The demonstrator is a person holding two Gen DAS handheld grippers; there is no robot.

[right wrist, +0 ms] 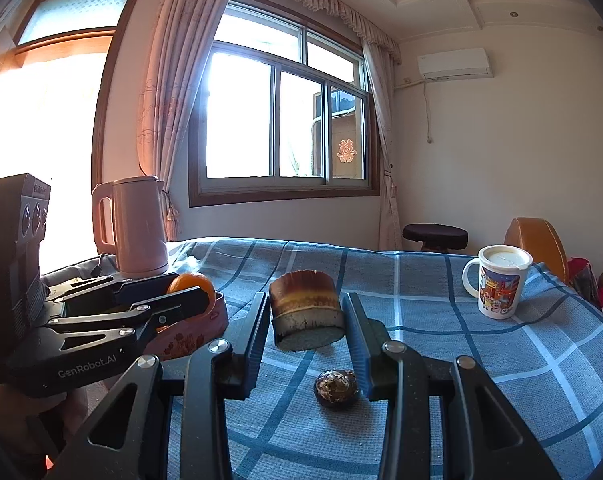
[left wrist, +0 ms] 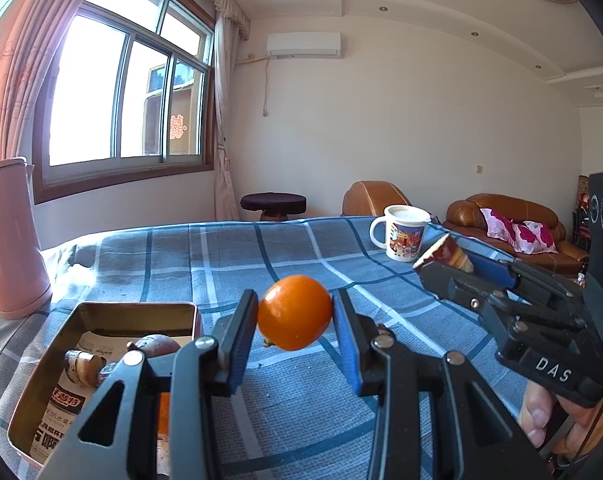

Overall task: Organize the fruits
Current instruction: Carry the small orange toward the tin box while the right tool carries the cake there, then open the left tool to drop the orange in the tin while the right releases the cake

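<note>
My left gripper (left wrist: 295,314) is shut on an orange (left wrist: 295,312) and holds it above the blue checked cloth, just right of a metal tin (left wrist: 101,312). The tin holds a dark round fruit (left wrist: 157,346), a brown cut piece (left wrist: 83,366) and printed paper. My right gripper (right wrist: 307,316) is shut on a brown cylindrical piece with a pale cut end (right wrist: 307,310), held above the cloth. A small dark round fruit (right wrist: 336,388) lies on the cloth below it. The right gripper also shows in the left wrist view (left wrist: 441,260), and the left gripper with its orange in the right wrist view (right wrist: 191,286).
A pink kettle (right wrist: 137,226) stands at the table's far left by the window. A lidded cartoon mug (right wrist: 499,284) stands at the far right. The pink tin (right wrist: 193,332) sits left of my right gripper. Sofas and a stool stand beyond the table.
</note>
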